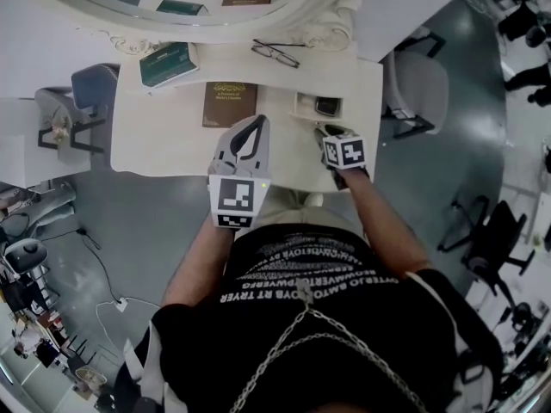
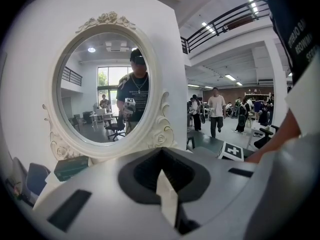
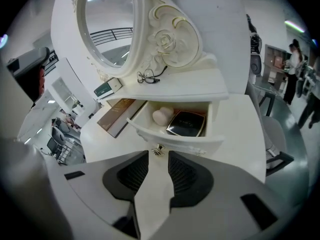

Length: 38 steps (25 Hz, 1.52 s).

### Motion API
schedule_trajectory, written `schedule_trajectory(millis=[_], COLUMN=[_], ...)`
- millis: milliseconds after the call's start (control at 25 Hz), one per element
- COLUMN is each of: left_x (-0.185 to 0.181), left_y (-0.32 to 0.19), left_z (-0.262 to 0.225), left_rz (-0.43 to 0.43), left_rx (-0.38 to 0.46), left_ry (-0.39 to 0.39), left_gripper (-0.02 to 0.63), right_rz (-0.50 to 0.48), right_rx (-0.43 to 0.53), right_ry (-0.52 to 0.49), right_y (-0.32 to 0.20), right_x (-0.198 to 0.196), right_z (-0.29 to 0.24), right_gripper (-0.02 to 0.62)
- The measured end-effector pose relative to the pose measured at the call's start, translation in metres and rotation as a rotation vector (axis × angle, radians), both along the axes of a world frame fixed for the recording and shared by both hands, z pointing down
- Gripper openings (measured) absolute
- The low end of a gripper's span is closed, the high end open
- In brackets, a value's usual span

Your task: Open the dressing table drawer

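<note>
Right gripper [image 3: 159, 162], fingers apart and empty, sits just short of the knob [image 3: 158, 151] on the drawer [image 3: 175, 140], which stands pulled out below the mirror [image 3: 107, 24]. Left gripper [image 1: 255, 126], fingers closed on nothing, hangs before the mirror. Task judged nearly complete: withdraw straight along the drawer's travel, keeping clear of the knob.

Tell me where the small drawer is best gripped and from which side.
Grip the small metal knob at the middle of the drawer front: the only part sticking out of that wide curved panel. Come straight at the front, fingers either side of the knob, as the open right gripper is lined up.
</note>
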<state>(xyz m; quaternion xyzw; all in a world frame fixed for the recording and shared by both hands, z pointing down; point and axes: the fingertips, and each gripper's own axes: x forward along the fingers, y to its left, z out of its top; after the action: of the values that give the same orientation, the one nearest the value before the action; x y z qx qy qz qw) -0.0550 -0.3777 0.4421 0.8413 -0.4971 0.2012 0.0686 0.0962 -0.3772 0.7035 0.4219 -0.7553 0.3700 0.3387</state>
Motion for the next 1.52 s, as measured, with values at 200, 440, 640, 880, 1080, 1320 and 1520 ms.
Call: schedule_trajectory(millis=[200, 440, 640, 880, 1080, 1320, 1520], left_x=[0.010, 0.019, 0.026, 0.044, 0.053, 0.058, 0.059], left_y=[0.008, 0.024, 0.043, 0.073, 0.099, 0.122, 0.129], left_z=[-0.017, -0.035, -0.045, -0.074, -0.085, -0.098, -0.101], left_rz=[0.005, -0.012, -0.022, -0.015, -0.024, -0.026, -0.027], left_rx=[0.033, 0.074, 0.091, 0.140, 0.160, 0.183, 0.187], left_ry=[0.021, 0.042, 0.053, 0.071, 0.077, 0.042, 0.020], left_gripper=[0.005, 0.005, 0.005, 0.005, 0.005, 0.005, 0.005], right_rz=[-0.011, -0.040, -0.096, -0.146, -0.162, -0.180, -0.165], right_rx=[0.044, 0.238, 0.409, 0.582, 0.669, 0.724, 0.717], right_ry=[0.038, -0.019, -0.017, -0.077, -0.137, -0.188, -0.213], right_y=[0.015, 0.033, 0.049, 0.080, 0.105, 0.128, 0.128], right_x=[0.027, 0.046, 0.061, 0.071, 0.074, 0.075, 0.075], right_z=[-0.023, -0.075, -0.133, -0.218, -0.273, -0.312, -0.307], right_gripper=[0.104, 0.003, 0.002, 0.002, 0.002, 0.002, 0.002])
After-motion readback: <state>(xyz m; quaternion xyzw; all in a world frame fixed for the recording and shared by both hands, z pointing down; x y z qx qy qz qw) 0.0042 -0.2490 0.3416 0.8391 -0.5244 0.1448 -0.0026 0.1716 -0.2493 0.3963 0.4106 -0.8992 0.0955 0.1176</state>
